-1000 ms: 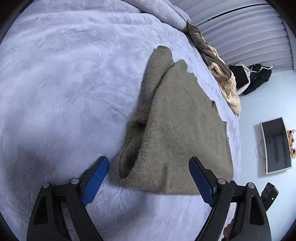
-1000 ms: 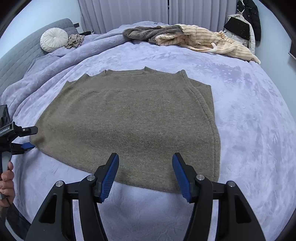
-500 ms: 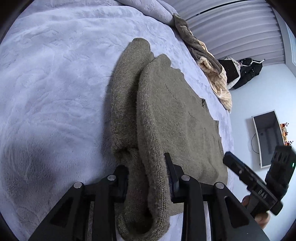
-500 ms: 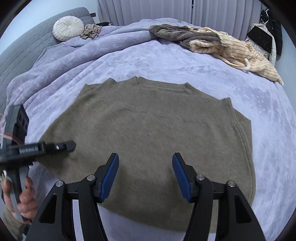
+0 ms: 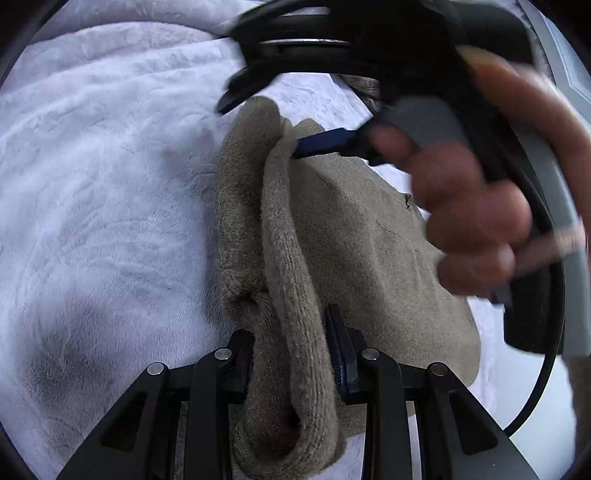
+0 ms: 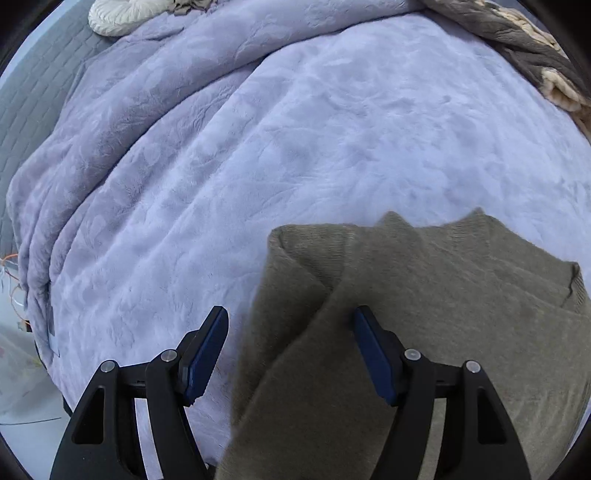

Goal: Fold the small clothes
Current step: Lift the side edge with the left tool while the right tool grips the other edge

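Observation:
An olive knitted sweater lies on the bed with its near side doubled into a thick roll. My left gripper is shut on that rolled edge, the knit bunched between its pads. In the right wrist view the sweater fills the lower right. My right gripper points steeply down over the sweater's folded far edge; its jaws are opening, and the fold runs between them without being pressed. The left wrist view shows the right gripper's blue fingertip at the far end of the roll, held by a blurred hand.
A lavender plush blanket covers the bed. A white round cushion lies at the far left beside a grey quilted headboard. A heap of grey and cream clothes sits at the far right edge.
My left gripper closed on the sweater's near rolled edge and stayed there. My right gripper swept left across the sweater to its far folded edge, tilted downward, and its jaws widened.

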The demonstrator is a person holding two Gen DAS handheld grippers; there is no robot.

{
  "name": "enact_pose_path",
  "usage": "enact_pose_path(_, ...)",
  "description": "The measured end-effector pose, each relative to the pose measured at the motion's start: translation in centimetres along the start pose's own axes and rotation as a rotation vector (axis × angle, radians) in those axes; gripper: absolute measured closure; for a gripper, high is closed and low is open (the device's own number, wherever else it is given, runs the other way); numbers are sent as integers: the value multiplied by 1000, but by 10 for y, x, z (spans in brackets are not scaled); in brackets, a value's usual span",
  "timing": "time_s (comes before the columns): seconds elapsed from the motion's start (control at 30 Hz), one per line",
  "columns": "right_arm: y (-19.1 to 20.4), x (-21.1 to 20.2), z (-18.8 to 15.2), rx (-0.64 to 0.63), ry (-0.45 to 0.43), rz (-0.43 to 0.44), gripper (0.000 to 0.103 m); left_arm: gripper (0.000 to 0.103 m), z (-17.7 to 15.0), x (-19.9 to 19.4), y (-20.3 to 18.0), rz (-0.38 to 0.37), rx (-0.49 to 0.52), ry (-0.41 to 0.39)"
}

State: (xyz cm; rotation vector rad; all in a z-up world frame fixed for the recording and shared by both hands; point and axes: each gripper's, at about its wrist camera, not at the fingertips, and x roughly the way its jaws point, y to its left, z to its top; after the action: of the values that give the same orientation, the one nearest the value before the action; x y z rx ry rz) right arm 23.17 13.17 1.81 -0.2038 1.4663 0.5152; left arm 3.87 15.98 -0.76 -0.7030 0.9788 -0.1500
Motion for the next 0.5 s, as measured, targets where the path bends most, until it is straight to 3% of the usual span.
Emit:
enact_pose_path(0.07,12,12,6,-5,27,-59,18,71,-2,-1,-2,11,11,-7)
enact_pose_path(0.13,26,21,6,-60,53,-138,21,71,-2,-1,1,1,1,-6)
enact_pose_path(0.2,35,24,2,-125,43,-227,51,71,-1,-2,4,-4,-8,-5)
enact_pose_path(0.23,33,23,-1,-133,38,-249,71,71,-1,-3,4,-6,-9,-4)
enact_pose_path(0.27,29,20,-2,-134,33,-237,81,71,-1,-4,3,-2,-5,-4)
enact_pose_path(0.5,-4,-14,-22,-82,-52,-56,85,71,-1,-8,-15,73,34,6)
